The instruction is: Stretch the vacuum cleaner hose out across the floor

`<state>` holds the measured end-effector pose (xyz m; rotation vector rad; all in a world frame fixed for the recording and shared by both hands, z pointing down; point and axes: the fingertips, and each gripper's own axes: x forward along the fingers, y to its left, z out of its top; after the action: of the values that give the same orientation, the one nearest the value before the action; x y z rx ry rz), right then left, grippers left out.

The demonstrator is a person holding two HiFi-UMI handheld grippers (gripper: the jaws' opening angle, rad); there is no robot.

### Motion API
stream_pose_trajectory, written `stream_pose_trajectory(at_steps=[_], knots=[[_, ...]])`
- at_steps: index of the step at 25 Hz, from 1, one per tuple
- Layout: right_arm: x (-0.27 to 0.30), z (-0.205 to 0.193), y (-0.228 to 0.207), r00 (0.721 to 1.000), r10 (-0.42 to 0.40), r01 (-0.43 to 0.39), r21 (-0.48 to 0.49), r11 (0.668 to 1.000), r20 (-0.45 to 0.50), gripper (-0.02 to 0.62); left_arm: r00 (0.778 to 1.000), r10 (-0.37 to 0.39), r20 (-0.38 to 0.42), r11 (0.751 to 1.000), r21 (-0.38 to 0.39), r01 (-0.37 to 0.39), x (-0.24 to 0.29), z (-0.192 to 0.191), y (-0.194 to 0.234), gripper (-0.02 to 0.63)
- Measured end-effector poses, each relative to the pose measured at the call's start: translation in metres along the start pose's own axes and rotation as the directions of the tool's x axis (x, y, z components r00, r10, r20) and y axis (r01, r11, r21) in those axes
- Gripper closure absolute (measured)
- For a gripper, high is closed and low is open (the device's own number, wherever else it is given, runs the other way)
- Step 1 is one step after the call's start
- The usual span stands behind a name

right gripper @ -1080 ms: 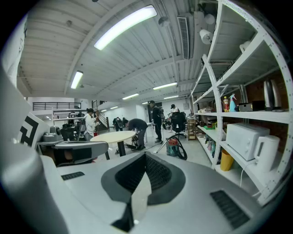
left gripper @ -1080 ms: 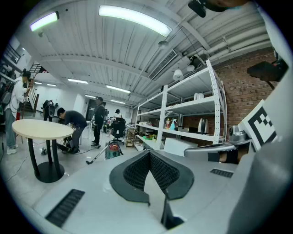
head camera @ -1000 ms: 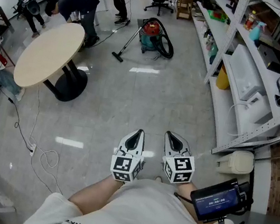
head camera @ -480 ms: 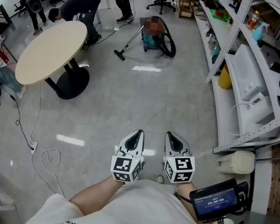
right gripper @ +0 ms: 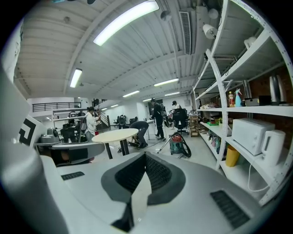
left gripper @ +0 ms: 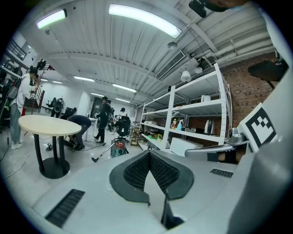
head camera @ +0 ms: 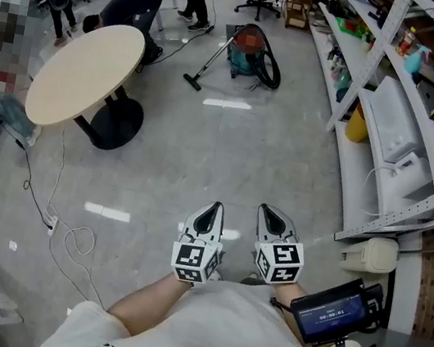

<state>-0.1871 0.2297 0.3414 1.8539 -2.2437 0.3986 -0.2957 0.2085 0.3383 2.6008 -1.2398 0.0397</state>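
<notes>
Moved a bit closer to the vacuum cleaner (head camera: 246, 53) since a second back, going by the head view. Still well off though, up the aisle with hose (head camera: 272, 69) looped beside it and wand (head camera: 211, 64) lying on the floor (head camera: 229, 154). Carrying left tool (head camera: 213, 207) and right tool (head camera: 270, 211) side by side out front, probably just for the walk over. Left gripper view: pinched fully together, nothing between. Right gripper view: same deal, clamped tight, empty, aimed roughly at the vacuum.
</notes>
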Motion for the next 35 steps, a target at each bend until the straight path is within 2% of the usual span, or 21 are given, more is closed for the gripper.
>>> stream_pose_trajectory(at_steps=[6,10,17,22,28,35], knots=[[0.022,0.004,0.003,1.000,-0.013,0.013,-0.008,1.000,-0.020,0.594,1.000,0.000,-0.029,1.000,-0.013,0.000,0.007,-0.004,0.027,0.604],[0.048,0.013,-0.017,1.000,-0.020,0.020,-0.013,1.000,-0.015,0.594,1.000,-0.001,-0.022,1.000,-0.008,0.001,0.036,0.001,0.036,0.604],[0.101,0.037,-0.079,1.000,-0.008,0.008,-0.007,1.000,-0.001,0.594,1.000,0.016,-0.019,1.000,0.009,-0.015,0.121,0.018,0.038,0.604],[0.139,0.062,-0.142,1.000,-0.005,0.005,0.005,1.000,0.012,0.594,1.000,0.014,-0.017,0.999,0.029,-0.013,0.197,0.037,0.026,0.604],[0.175,0.083,-0.216,1.000,0.003,-0.003,0.015,1.000,0.013,0.594,0.999,0.031,0.010,0.999,0.017,-0.031,0.283,0.055,0.007,0.604],[0.221,0.088,-0.256,1.000,0.021,-0.020,0.044,0.999,-0.014,0.594,0.998,0.061,-0.022,0.998,0.026,-0.061,0.335,0.055,0.019,0.604]])
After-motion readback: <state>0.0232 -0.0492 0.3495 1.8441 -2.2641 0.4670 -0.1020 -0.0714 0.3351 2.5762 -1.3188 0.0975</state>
